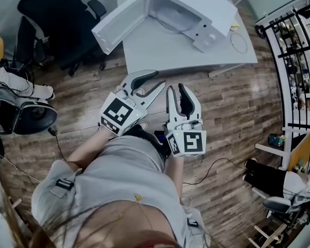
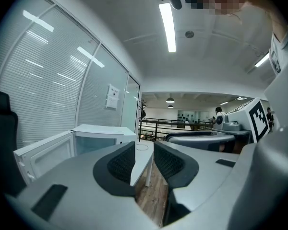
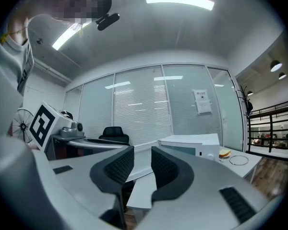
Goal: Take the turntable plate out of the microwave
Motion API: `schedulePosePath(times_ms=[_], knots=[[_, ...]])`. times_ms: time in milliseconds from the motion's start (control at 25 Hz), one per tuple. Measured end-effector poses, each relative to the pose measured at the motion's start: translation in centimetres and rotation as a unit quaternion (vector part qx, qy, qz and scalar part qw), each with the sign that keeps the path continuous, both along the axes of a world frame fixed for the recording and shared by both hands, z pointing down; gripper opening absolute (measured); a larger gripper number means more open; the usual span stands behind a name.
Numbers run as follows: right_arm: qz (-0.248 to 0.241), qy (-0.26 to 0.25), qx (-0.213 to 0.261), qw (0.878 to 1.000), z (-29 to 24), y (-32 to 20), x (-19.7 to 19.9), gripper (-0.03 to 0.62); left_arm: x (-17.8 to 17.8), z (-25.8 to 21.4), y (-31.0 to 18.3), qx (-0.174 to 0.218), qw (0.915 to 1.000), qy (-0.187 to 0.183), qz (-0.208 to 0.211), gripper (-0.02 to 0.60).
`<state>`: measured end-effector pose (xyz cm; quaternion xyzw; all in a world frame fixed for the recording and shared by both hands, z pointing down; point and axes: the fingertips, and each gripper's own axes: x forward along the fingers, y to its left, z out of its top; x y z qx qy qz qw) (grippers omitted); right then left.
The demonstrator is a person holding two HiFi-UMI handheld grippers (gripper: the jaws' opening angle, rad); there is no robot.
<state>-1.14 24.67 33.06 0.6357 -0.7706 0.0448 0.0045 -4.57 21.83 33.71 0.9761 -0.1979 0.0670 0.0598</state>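
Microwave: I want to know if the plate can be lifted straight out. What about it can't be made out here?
Head view: turntable plate is only a faint glassy shape in the microwave; too small to judge how it sits.
Left gripper view: the left gripper covers the cavity floor.
Right gripper view: the right gripper cuts off the microwave's lower part; interior unreadable.

No words or numbers can be read anywhere. A white notice (image 3: 202, 101) hangs on the glass wall (image 3: 134, 109), its print too small to make out. The 2 cubes (image 1: 188, 142) carry black-and-white square markers (image 1: 118, 114), no lettering.
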Motion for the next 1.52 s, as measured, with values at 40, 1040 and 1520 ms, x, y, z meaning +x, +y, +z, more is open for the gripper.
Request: schedulePosePath(times_ms=[40, 1040, 1520], knots=[[0.003, 0.000, 0.000, 1.000, 0.1, -0.4, 0.2, 0.117, 0.3, 0.1, -0.4, 0.001, 1.0000, -0.001, 0.002, 0.121], [-0.001, -0.005, -0.050, 0.999, 4.2, -18.9, 5.0, 0.119, 5.9, 3.6, -18.6, -0.007, 0.9998, 0.004, 0.019, 0.130], [0.008, -0.003, -0.071, 0.997, 5.5, -21.3, 5.9, 0.120, 6.0, 4.3, -20.9, -0.006, 0.9998, 0.007, 0.015, 0.140]])
